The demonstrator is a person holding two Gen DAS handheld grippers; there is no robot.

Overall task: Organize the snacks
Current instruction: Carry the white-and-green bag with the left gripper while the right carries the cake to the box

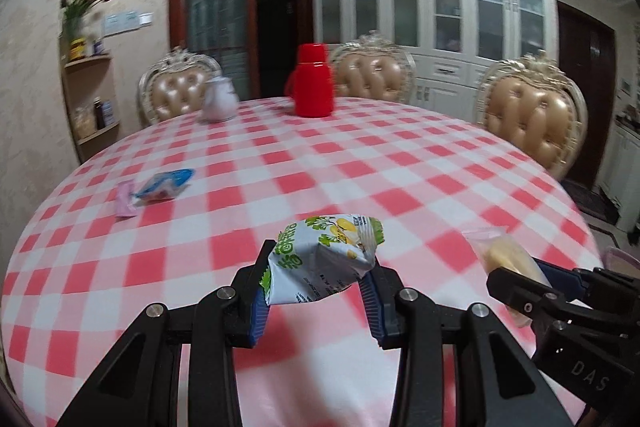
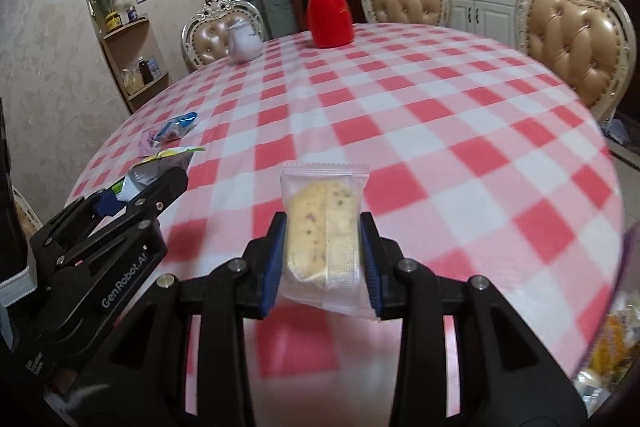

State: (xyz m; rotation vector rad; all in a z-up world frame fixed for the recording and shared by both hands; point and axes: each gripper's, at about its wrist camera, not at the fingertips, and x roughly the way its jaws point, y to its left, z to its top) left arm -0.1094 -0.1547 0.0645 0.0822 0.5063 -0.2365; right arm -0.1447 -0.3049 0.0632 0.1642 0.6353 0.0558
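Right wrist — cake packet (image 2: 324, 231) between tool (image 2: 322, 259) pads

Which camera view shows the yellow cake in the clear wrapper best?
The right wrist view. There the cake stands in the middle, facing the camera, clamped between the right gripper pads. In the left wrist view only a blurred edge of it shows at the right, partly hidden by the gripper.

Each black claw (image 1: 316, 291) has blue ribbed pads (image 2: 274, 263), silver screws, white lettering.
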